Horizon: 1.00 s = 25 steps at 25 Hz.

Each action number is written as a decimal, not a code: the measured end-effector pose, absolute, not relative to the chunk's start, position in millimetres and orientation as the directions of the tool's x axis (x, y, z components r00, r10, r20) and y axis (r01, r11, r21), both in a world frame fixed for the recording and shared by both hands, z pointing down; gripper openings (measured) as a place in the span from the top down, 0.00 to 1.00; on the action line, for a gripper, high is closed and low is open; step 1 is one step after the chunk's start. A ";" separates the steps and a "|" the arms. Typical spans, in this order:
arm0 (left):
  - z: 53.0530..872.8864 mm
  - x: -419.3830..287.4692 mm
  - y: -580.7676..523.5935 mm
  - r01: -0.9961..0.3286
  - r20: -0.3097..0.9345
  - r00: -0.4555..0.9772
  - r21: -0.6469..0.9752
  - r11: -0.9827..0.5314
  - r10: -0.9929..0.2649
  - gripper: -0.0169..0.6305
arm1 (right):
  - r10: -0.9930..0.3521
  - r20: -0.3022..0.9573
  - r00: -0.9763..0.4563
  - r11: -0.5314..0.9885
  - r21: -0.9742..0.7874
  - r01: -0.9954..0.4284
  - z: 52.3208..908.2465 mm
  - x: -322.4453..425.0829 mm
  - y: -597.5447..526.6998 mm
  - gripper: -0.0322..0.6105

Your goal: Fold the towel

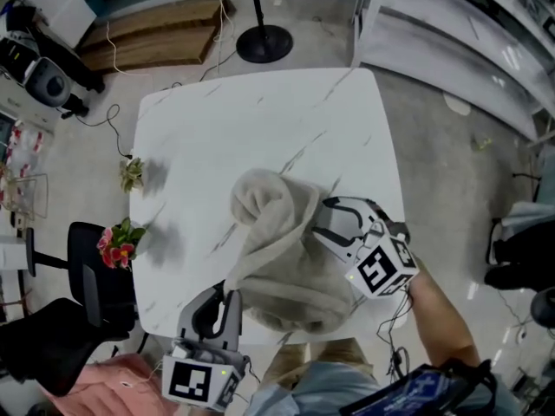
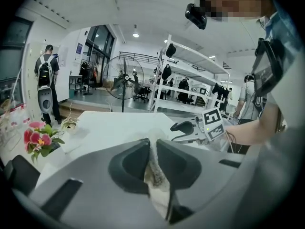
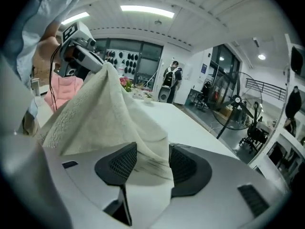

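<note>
Left gripper pinches towel; flowers by table edge.

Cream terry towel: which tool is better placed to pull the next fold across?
Probably left. The left tool is clamped on the cream terry towel; the right tool stands open, cloth lying loose between its jaws.

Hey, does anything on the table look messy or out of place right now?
The towel is bunched in a rumpled heap at the near edge of the table, with its far end curled over itself; the left gripper pinches one edge.
</note>
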State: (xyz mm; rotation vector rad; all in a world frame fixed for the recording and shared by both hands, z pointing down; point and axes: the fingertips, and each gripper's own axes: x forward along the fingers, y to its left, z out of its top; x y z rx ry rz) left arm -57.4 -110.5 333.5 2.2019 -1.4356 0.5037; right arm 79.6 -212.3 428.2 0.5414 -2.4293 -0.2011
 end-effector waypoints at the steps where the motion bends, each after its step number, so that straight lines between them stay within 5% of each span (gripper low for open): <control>1: 335.4 -58.2 -110.6 -0.920 0.538 0.389 0.182 -0.347 -0.748 0.91 | -0.422 0.555 -0.717 0.906 0.286 -0.311 431.1 77.2 -214.4 0.60; 7: 340.5 -64.4 -112.7 -0.918 0.544 0.395 0.207 -0.337 -0.740 0.91 | -0.389 0.576 -0.719 0.913 0.347 -0.215 446.0 61.3 -223.8 0.62; 14: 331.9 -68.8 -119.2 -0.918 0.517 0.396 0.206 -0.339 -0.759 0.91 | -0.343 0.584 -0.736 0.930 0.320 -0.180 447.8 54.5 -222.8 0.91; 25: 308.5 -79.3 -110.6 -0.938 0.504 0.345 0.158 -0.309 -0.792 0.90 | -0.371 0.493 -0.787 0.919 0.318 -0.234 401.1 49.9 -227.5 0.92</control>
